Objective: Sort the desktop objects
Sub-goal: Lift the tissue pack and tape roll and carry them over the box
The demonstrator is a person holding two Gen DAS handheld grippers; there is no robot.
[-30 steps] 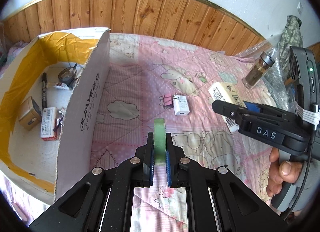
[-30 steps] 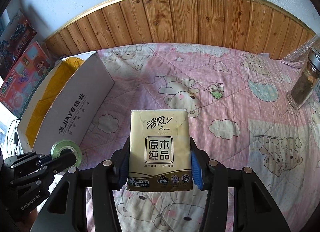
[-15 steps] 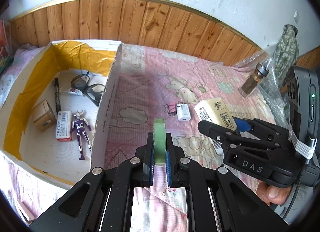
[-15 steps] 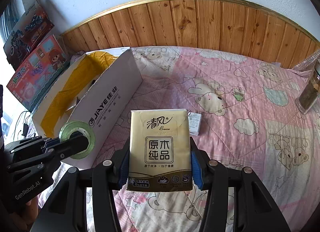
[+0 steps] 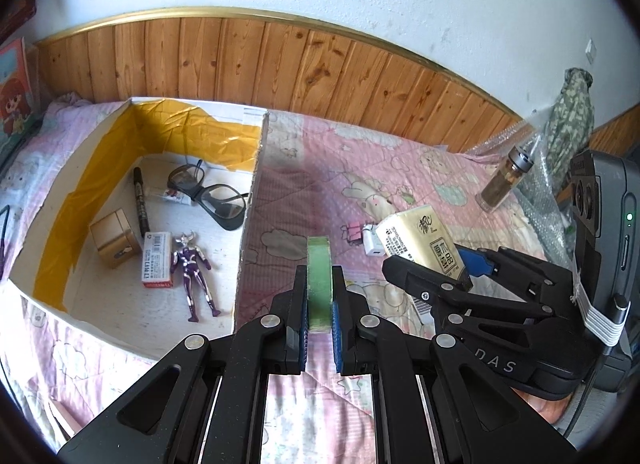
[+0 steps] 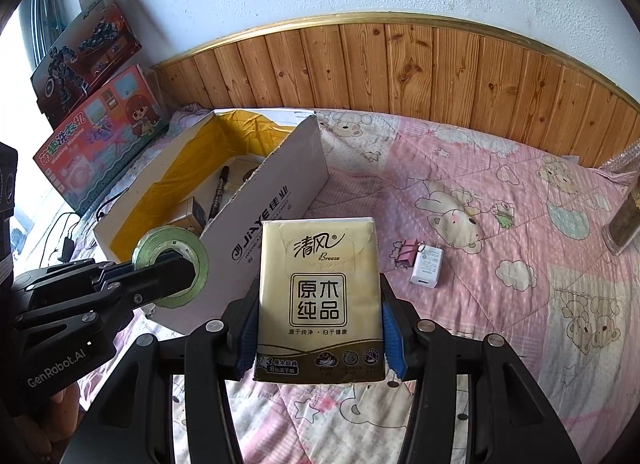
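My left gripper (image 5: pixel 319 284) is shut on a green tape roll (image 5: pixel 319 264), held edge-on above the pink quilt just right of the open cardboard box (image 5: pixel 250 199). The same tape roll (image 6: pixel 171 260) and left gripper (image 6: pixel 176 268) appear at the left of the right wrist view. My right gripper (image 6: pixel 320 304) is shut on a yellow tissue pack (image 6: pixel 320 292), held upright above the quilt; that tissue pack (image 5: pixel 420 244) also shows at the right of the left wrist view. A white charger (image 6: pixel 426 266) and a pink binder clip (image 6: pixel 406 254) lie on the quilt.
The box holds glasses (image 5: pixel 208 193), a black marker (image 5: pixel 140 199), a small gold box (image 5: pixel 114 238), a staples box (image 5: pixel 158 260) and a purple toy figure (image 5: pixel 194 270). A glass jar (image 5: pixel 504 181) stands at the right. Toy boxes (image 6: pixel 100 135) lean at the left wall.
Both grippers have risen and shifted back with their loads still held, so more of the box's inside shows, including the toy figure. The tissue pack now sits closer to the tape roll.
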